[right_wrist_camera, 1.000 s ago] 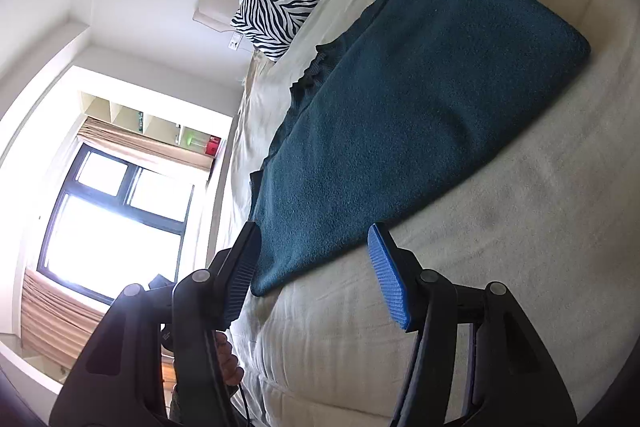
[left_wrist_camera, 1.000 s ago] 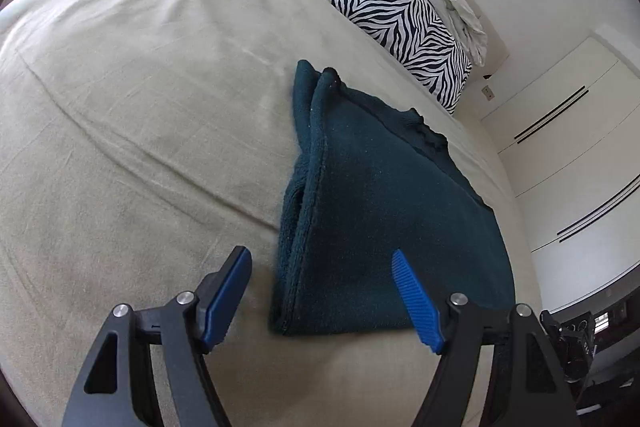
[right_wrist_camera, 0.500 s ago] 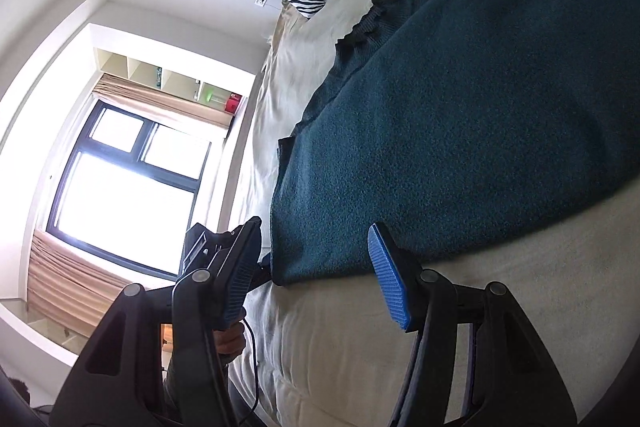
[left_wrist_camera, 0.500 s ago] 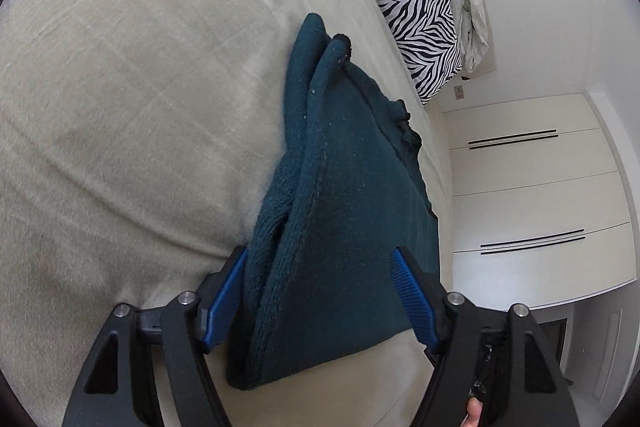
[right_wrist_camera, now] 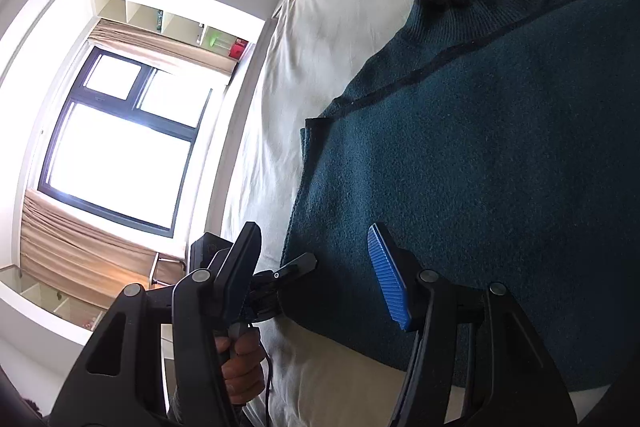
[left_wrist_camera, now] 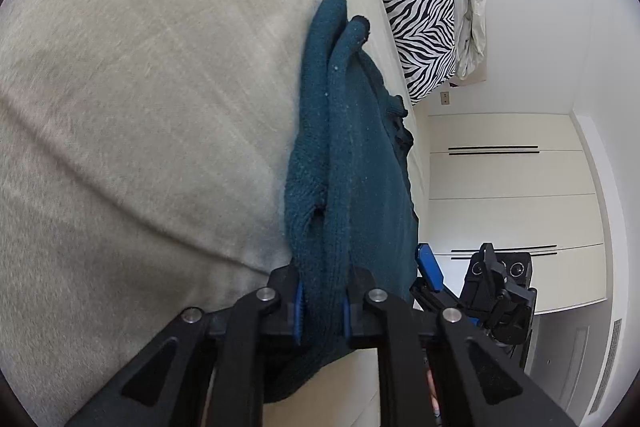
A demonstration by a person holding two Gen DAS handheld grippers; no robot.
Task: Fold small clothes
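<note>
A dark teal knit sweater [left_wrist_camera: 352,163] lies folded lengthwise on the beige bed [left_wrist_camera: 140,107]. My left gripper [left_wrist_camera: 322,301] is shut on the sweater's near folded edge, with the layers pinched between its blue pads. In the right wrist view the sweater [right_wrist_camera: 500,167] fills the right side. My right gripper [right_wrist_camera: 316,275] is open at the sweater's near corner, one finger on each side of the edge. The left gripper [right_wrist_camera: 280,279] shows there too, held by a hand.
A zebra-print pillow [left_wrist_camera: 416,23] and a pale crumpled cloth [left_wrist_camera: 472,3] lie at the head of the bed. White wardrobe doors [left_wrist_camera: 508,203] stand beyond the bed. A bright window [right_wrist_camera: 116,151] and shelves are on the other side.
My left gripper moved forward onto the sweater's folded edge and shut on it. My right gripper moved closer to the near corner and stayed open.
</note>
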